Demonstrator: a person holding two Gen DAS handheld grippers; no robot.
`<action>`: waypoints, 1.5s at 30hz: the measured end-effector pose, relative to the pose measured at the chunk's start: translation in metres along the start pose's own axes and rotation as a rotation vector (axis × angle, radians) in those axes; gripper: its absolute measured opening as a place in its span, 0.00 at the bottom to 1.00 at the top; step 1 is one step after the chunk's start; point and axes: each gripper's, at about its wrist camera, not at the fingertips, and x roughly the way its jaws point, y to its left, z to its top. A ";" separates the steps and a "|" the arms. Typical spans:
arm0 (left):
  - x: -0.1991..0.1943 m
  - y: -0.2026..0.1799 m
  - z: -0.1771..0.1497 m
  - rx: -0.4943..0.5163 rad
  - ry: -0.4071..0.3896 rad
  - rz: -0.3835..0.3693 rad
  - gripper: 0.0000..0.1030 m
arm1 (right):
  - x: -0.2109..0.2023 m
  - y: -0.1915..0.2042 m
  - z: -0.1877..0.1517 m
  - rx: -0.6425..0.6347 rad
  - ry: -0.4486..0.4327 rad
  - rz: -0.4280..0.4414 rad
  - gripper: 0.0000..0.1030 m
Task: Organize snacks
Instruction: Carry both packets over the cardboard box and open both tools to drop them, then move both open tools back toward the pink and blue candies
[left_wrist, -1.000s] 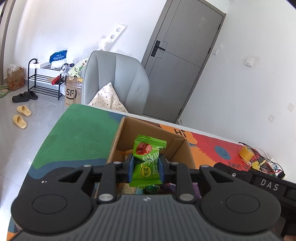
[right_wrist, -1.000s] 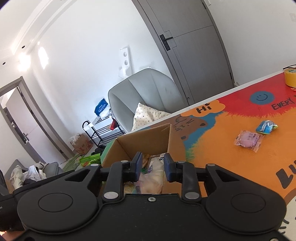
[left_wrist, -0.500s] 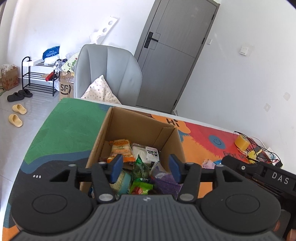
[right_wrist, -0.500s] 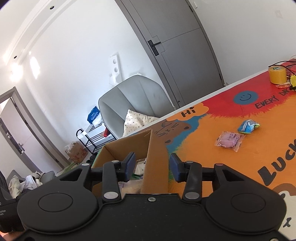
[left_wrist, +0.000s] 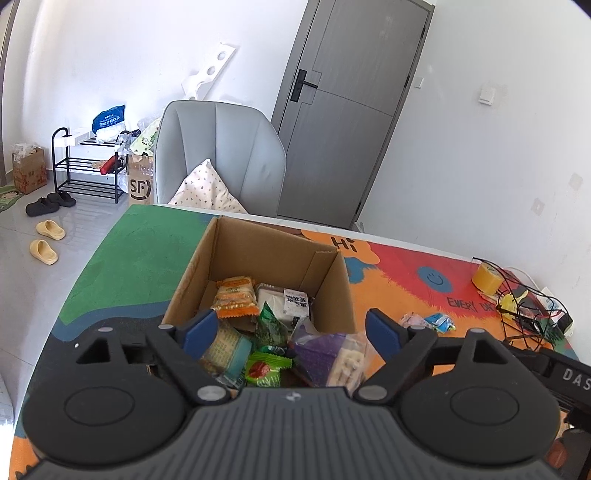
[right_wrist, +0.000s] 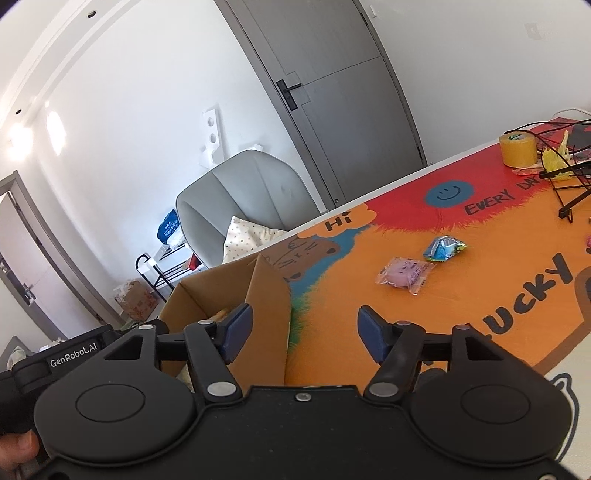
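Observation:
An open cardboard box (left_wrist: 266, 247) stands on the colourful table mat and holds several snack packets. A green candy packet (left_wrist: 266, 369) lies on top of them near the front. My left gripper (left_wrist: 291, 332) hovers over the box, its jaws opening with nothing gripped between them. In the right wrist view the same box (right_wrist: 266, 295) is at lower left. My right gripper (right_wrist: 303, 332) is beside the box's right wall, jaws opening and empty. On the mat lie a pink packet (right_wrist: 404, 275) and a blue packet (right_wrist: 445, 247).
A roll of yellow tape (right_wrist: 517, 149) and tangled black cables (right_wrist: 565, 173) sit at the table's far right. A grey chair (left_wrist: 221, 155) with a cushion stands behind the table. A person's thumb (right_wrist: 18, 448) shows at lower left.
My left gripper let go of the green candy packet, which now lies in the box, and its jaws spread wide. My right gripper widened and shifted right, away from the box.

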 end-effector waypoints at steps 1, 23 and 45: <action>0.000 -0.002 -0.001 0.001 0.005 0.004 0.84 | -0.003 -0.002 0.000 -0.002 -0.002 -0.004 0.68; 0.005 -0.078 -0.021 0.129 0.030 -0.060 0.92 | -0.043 -0.058 0.008 0.045 -0.065 -0.094 0.94; 0.070 -0.159 -0.020 0.157 0.056 -0.076 0.93 | -0.012 -0.135 0.025 0.150 -0.075 -0.133 0.93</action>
